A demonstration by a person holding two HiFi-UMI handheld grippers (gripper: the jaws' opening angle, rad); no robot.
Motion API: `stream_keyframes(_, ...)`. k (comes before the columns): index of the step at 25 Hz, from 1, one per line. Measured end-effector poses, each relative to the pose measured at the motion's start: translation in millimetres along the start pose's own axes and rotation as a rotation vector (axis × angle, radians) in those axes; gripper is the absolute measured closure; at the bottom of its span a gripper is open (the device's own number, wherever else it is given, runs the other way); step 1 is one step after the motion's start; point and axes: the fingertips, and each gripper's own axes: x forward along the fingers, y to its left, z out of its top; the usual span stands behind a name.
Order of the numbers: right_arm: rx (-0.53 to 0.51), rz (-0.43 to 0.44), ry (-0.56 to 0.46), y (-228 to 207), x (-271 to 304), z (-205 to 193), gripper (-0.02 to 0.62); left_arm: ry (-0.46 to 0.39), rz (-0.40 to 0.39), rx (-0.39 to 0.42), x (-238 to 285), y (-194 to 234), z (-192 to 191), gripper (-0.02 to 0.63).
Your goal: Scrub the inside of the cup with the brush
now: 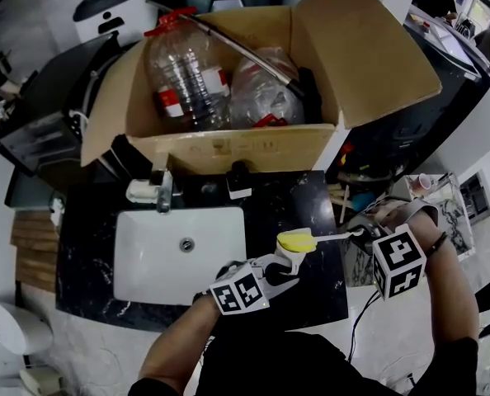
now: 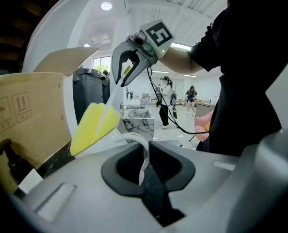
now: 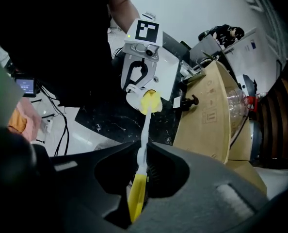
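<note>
My left gripper [image 1: 285,267] is shut on the rim of a small white cup [image 1: 293,260] and holds it over the black counter, right of the sink. In the left gripper view only the thin white rim [image 2: 136,140] shows between the closed jaws. My right gripper [image 1: 363,232] is shut on the brush's handle [image 3: 144,130]; the handle's yellow end [image 3: 136,198] sits between the jaws. The brush's yellow sponge head [image 1: 297,240] lies at the cup's mouth [image 3: 134,99]. How deep the head sits inside I cannot tell.
A white sink [image 1: 146,262] with a faucet [image 1: 164,191] is set in the black marble counter [image 1: 303,205]. Behind it stands an open cardboard box [image 1: 245,148] with plastic bottles [image 1: 187,81]. A black soap pump [image 1: 239,180] stands at the box's front.
</note>
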Motion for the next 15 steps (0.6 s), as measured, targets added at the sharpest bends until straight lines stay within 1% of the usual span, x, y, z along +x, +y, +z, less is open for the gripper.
stream_keyframes(2,-0.008,0.045,0.022,6,4,0,0.551,0.019,0.016,-0.003,7,3,-12,0.548)
stream_keyframes(4,-0.016,0.069,0.052,10,9,-4,0.551,0.048,0.018,0.006,13,2,-24,0.549)
stream_keyframes(7,-0.013,0.114,0.089,18,16,-11,0.551,0.093,0.001,0.046,21,-7,-34,0.549)
stream_keyframes(10,0.006,0.176,0.107,28,17,-16,0.554,0.090,-0.017,0.067,26,-15,-35,0.552)
stream_keyframes(15,-0.007,0.201,0.109,30,23,-8,0.555,0.080,-0.061,0.068,29,-24,-37,0.554)
